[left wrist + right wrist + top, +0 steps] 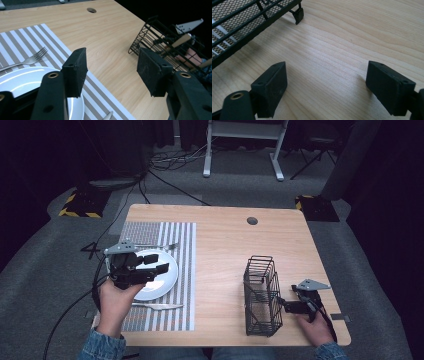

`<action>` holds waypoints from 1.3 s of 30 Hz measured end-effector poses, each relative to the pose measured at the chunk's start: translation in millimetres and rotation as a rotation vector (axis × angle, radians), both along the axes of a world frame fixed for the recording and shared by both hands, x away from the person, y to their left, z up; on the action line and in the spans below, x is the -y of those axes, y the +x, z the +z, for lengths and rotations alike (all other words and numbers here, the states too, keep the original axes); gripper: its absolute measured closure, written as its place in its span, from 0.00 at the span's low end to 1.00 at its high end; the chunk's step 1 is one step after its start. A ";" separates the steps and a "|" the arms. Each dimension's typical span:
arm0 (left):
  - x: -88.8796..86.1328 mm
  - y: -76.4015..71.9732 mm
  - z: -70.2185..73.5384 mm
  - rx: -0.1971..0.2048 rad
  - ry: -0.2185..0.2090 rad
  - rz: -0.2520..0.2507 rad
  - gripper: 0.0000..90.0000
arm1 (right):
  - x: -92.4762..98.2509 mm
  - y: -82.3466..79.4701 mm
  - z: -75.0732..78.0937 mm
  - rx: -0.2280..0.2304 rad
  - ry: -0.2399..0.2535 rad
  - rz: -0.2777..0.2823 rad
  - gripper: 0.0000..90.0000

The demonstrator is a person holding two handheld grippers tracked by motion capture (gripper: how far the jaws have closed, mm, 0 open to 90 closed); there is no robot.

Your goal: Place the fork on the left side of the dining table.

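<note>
Left gripper (159,263): your jaws wide, empty, over plate (167,279) (likely fragile; grip rim);
Right gripper (280,304): wide, empty, beside basket (261,295).

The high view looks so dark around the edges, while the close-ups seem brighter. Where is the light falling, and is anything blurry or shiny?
High view: light falls on the table; the surrounding room is dim. Left gripper view: the plate shows bright glare streaks, and its near jaws look soft. Right gripper view: the wood is evenly lit, with soft shadows under the jaws and basket.

No readable text, labels or numbers anywhere
</note>
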State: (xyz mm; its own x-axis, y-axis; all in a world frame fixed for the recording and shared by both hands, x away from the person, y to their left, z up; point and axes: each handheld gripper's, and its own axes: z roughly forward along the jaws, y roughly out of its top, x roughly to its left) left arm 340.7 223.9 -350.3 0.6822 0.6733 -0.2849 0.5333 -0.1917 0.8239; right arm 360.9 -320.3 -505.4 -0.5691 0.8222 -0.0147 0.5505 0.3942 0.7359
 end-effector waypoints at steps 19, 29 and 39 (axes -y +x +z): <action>42.4 -33.2 -43.8 0.064 0.028 -0.037 0.38 | 0.2 -0.4 -0.1 0.000 0.002 0.014 0.19; 72.0 -40.4 -76.7 0.029 0.081 -0.065 0.39 | 0.5 -0.5 0.0 -0.001 0.000 0.019 0.19; 97.4 -43.9 -104.7 0.008 0.127 -0.083 0.39 | 1.0 -0.3 0.0 0.000 0.001 0.025 0.19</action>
